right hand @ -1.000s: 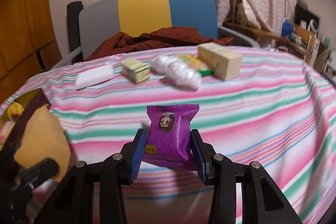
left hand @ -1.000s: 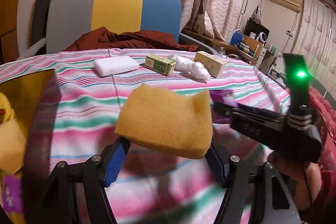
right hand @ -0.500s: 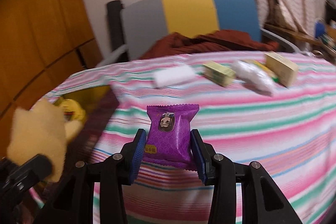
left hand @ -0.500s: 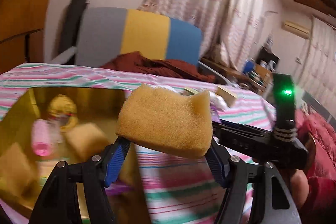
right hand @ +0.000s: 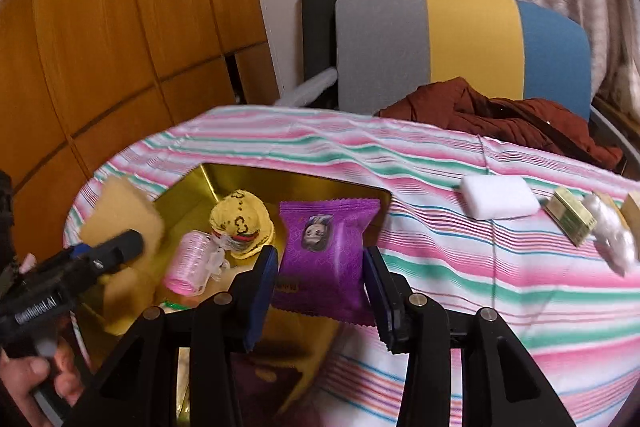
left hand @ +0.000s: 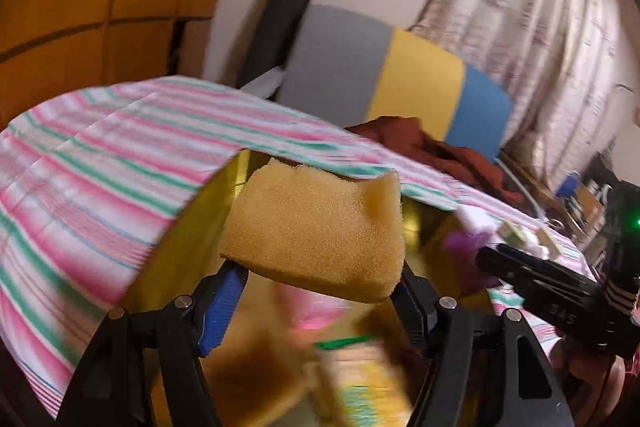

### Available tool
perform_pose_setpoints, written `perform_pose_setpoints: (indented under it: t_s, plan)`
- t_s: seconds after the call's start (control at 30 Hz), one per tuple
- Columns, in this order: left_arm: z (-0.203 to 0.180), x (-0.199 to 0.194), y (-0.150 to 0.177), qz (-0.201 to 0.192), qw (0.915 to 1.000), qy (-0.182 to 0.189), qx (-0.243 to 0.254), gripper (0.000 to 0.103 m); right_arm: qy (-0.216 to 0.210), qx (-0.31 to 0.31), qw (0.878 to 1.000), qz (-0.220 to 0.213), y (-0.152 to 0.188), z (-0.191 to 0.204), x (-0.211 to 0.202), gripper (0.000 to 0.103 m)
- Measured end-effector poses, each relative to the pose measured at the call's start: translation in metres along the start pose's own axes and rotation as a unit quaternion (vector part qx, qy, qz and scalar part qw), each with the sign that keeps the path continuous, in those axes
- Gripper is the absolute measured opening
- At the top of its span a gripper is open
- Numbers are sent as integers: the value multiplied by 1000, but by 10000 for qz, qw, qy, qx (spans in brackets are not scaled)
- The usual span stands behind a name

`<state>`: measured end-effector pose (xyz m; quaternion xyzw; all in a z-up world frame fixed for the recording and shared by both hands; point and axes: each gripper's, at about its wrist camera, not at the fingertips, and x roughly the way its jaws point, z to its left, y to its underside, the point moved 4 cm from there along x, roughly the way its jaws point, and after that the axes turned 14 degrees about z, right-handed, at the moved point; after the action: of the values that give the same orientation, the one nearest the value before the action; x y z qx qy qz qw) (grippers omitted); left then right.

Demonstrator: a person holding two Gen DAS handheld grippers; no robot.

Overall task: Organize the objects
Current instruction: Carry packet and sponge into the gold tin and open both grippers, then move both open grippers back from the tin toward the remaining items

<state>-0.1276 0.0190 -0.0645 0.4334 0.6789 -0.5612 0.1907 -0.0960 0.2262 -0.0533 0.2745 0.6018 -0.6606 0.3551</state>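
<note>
Left gripper has its jaws set wide, clamped on a yellow sponge by its two short ends; the sponge hangs in the air over the gold box, which is sunk among the folds of the striped tablecloth. In the left wrist view the box interior is motion-blurred: only pink, green and yellow smears show below the sponge, contents not identifiable there. Right gripper is closed narrow on a purple snack packet, pads on both side edges, packet upright with its printed face toward the camera; it sits over the box's near right part and hides that stretch of the rim. The packet's lower edge is cut off behind the fingers. The right wrist view gives the box contents more clearly: a yellow round toy and a pink roller, touching or nearly so; a green scrap at the near edge is too small to name. Further right on the cloth, well apart from the box: a white block, a small green-gold box, a clear plastic bundle, blurred; one more box is cropped by the frame edge. A hand grips the left tool's handle, partly out of frame.
</note>
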Motion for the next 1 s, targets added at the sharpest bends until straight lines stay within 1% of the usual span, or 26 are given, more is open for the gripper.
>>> perform_pose_setpoints:
  t_s: [0.07,0.1,0.13,0.2,0.33,0.37,0.43,0.47,0.63,0.73,0.83,0.93,1.0]
  plan:
    - [13,1,0,18,9998,-105,-150,71,124,-14,9999,59,-2,2,4,53]
    - [19,2,0,43,9997,-108,-211,71,144,22,9999,34,-2,2,2,60]
    - [23,4,1,65,9996,-123,-265,71,68,102,9999,-46,1,2,-3,66]
    - [27,7,2,90,9993,-183,-312,71,-37,218,9997,-108,6,1,-9,71]
    - [34,13,1,204,9990,-293,-282,73,-211,471,9985,-161,24,-3,-22,71]
    - [33,12,1,194,9989,-323,-289,75,-234,529,9982,-148,29,-5,-23,71]
    - [33,11,0,195,9978,-543,-314,81,-281,607,9977,-125,35,-8,-24,71]
    - [32,11,0,222,9974,-611,-312,81,-293,641,9974,-112,38,-9,-25,71]
    - [29,-1,-1,65,9977,-539,-408,81,-294,872,9957,-94,48,-21,-29,71]
    - [30,-11,-3,-147,9965,-633,-520,81,-259,991,9946,-146,52,-31,-34,71]
    - [29,-20,-4,-312,9957,-538,-681,81,-238,1125,9932,-166,56,-40,-38,72]
    - [20,-22,-7,-327,9963,-468,-649,81,-173,1213,9923,-159,60,-49,-39,72]
    - [8,-21,-6,-286,9974,-411,-517,81,-148,1263,9918,-131,62,-53,-39,72]
